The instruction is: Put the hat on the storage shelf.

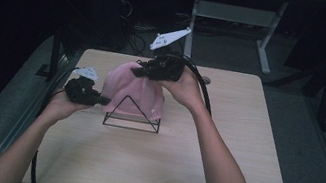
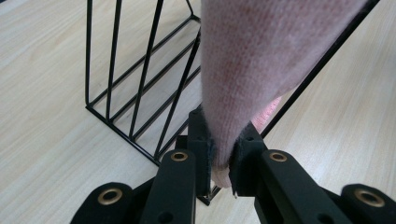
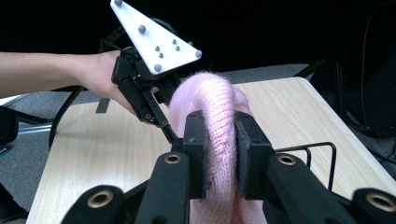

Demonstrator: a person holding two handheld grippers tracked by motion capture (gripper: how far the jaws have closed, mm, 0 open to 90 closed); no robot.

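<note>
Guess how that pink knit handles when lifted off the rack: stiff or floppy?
Probably floppy: the pink knit drapes over the wire rack and bunches between the right gripper jaws. Likely light, and its fuzzy surface should grip rather than slip. It may snag on the rack's wires.

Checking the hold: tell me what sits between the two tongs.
The pink knit cloth spans between the left tongs and right tongs, draped over the black wire rack, in the high view.
</note>
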